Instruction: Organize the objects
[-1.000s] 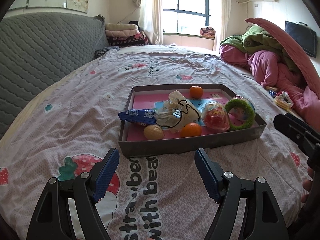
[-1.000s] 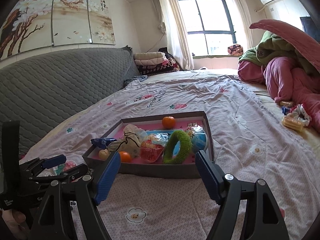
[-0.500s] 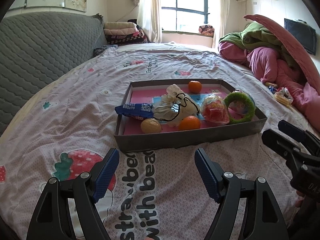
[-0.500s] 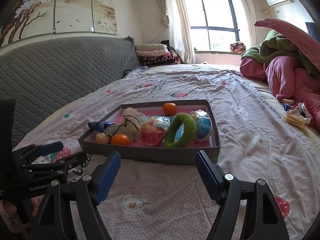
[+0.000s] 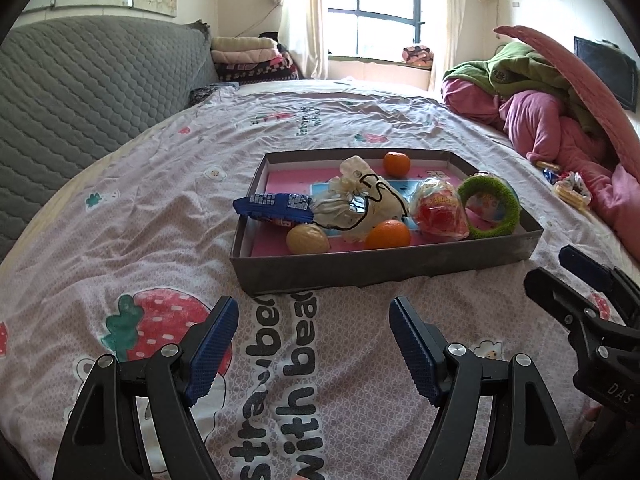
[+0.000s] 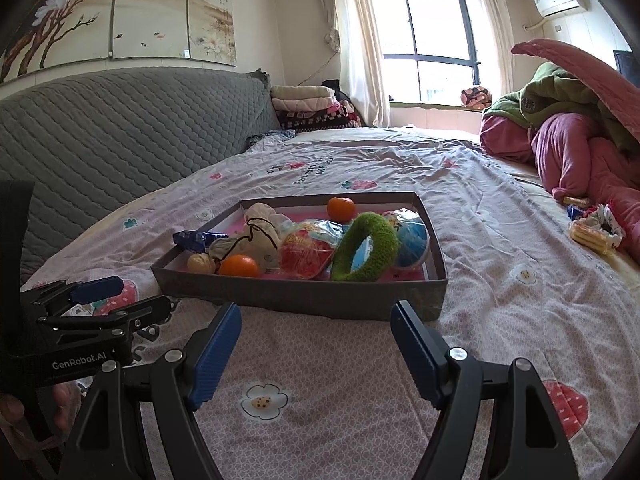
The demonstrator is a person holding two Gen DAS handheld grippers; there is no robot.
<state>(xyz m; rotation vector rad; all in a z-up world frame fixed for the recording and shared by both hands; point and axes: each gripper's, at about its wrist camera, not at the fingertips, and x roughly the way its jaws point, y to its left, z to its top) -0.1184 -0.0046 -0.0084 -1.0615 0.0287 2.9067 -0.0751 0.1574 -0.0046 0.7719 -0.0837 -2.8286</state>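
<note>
Bed [image 5: 168, 216] with printed sheet, grey tray [image 5: 384, 268] (filled), pink bedding [image 5: 560, 128], snack packets [image 6: 596, 232]

My left gripper [image 5: 312, 344] and my right gripper [image 6: 316, 350] both tilt downward, jaws spread wide with nothing between them, side by side.

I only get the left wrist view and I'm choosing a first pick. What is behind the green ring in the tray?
Observer: A round blue wrapped item sits right behind the green ring, close to the tray wall on that side.
Operator: Is my right claw ready to go in?
Observer: The right claw is open and empty, short of the tray's near wall.
</note>
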